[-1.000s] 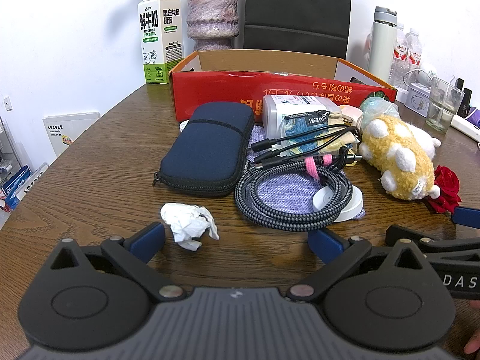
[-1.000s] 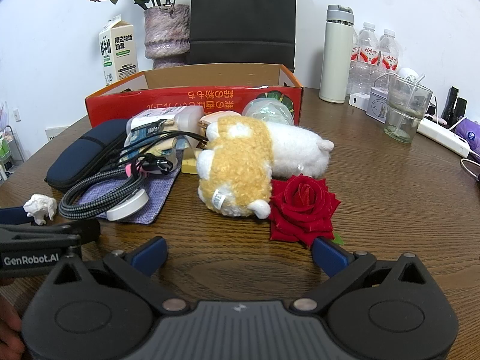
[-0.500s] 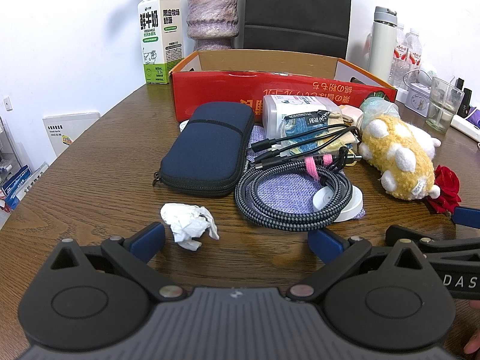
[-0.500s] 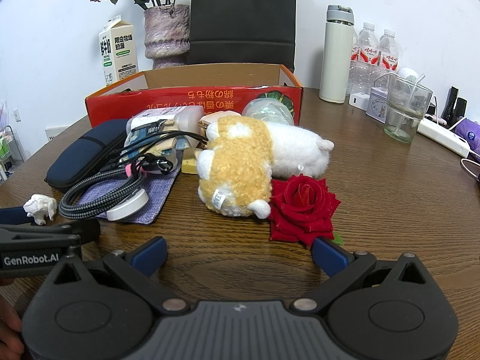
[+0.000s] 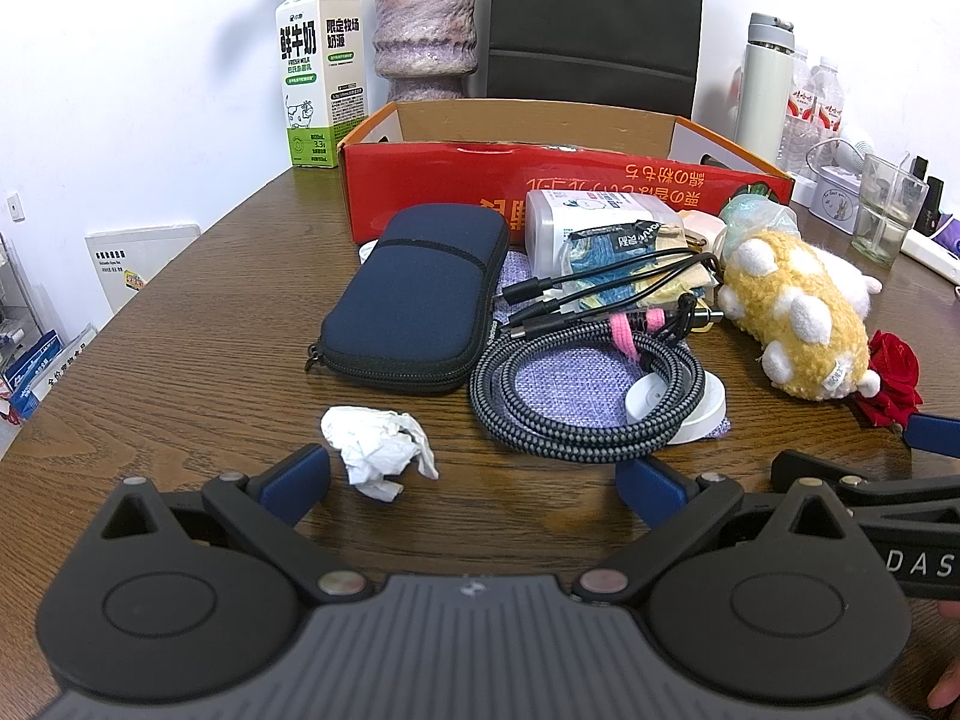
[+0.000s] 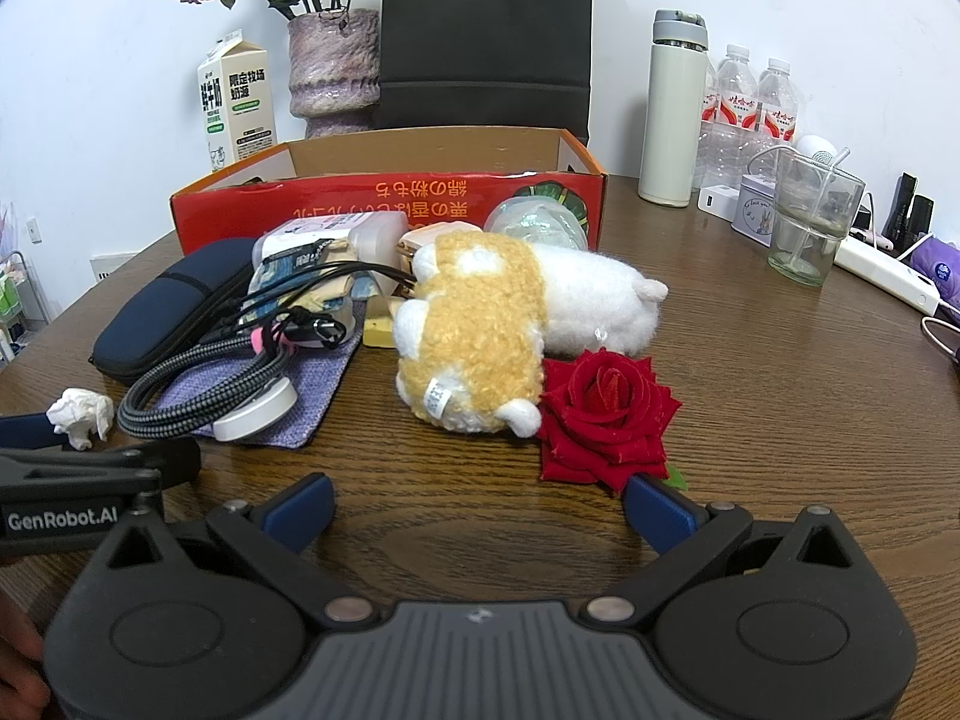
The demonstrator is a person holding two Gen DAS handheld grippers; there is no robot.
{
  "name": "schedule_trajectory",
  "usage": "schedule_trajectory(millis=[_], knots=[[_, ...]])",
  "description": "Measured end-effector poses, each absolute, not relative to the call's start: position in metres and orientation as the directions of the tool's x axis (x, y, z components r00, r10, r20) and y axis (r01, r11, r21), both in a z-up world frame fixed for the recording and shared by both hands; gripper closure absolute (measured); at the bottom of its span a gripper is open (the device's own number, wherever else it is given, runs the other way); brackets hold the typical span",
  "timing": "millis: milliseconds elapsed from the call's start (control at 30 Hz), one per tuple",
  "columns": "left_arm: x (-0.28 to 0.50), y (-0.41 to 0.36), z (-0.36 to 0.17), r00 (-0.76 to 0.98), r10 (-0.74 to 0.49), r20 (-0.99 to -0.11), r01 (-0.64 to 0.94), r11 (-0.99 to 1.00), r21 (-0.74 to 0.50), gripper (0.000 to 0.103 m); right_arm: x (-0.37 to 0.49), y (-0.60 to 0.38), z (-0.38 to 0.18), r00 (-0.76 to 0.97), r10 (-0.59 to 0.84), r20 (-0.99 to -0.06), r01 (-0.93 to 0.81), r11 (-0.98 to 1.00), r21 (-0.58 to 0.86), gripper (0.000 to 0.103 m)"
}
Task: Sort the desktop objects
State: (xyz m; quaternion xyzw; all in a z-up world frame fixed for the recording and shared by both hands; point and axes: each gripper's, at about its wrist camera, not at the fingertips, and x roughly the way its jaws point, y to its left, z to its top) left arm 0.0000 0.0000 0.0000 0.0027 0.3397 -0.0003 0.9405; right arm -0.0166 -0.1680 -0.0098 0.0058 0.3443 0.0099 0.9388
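A pile of desktop objects lies before an open red cardboard box [image 5: 600, 192]. It holds a navy zip pouch [image 5: 414, 297], a coiled braided cable [image 5: 576, 396] on a purple cloth, a white bottle [image 5: 594, 222] and a yellow and white plush toy [image 6: 480, 324]. A crumpled white tissue [image 5: 378, 441] lies just ahead of my left gripper [image 5: 474, 483], which is open and empty. A red rose [image 6: 606, 411] lies just ahead of my right gripper [image 6: 480, 507], open and empty, with the rose near its right finger.
A milk carton [image 5: 318, 66] and a flower vase [image 5: 426, 36] stand behind the box, before a black chair. A thermos [image 6: 675, 111], water bottles, a glass cup [image 6: 813, 222] and a white power strip stand at the right. The round wooden table's edge curves at the left.
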Motion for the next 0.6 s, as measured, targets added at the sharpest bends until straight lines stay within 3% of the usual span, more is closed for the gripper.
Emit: schedule_trajectory(millis=[300, 500, 600], knots=[[-0.006, 0.006, 0.003, 0.773, -0.015, -0.634, 0.009, 1.000, -0.012, 0.000, -0.017, -0.169, -0.009, 0.763, 0.024, -0.646, -0.016, 1.000, 0.019, 0.000], [-0.026, 0.044, 0.011, 0.816, -0.162, -0.554, 0.022, 0.968, -0.250, 0.000, -0.030, -0.176, -0.009, 0.766, 0.042, -0.642, -0.034, 0.999, 0.025, 0.000], [-0.017, 0.057, 0.026, 0.845, -0.105, -0.524, 0.000, 0.981, -0.196, 0.000, -0.045, -0.183, -0.002, 0.795, 0.052, -0.604, -0.044, 0.999, 0.027, 0.001]])
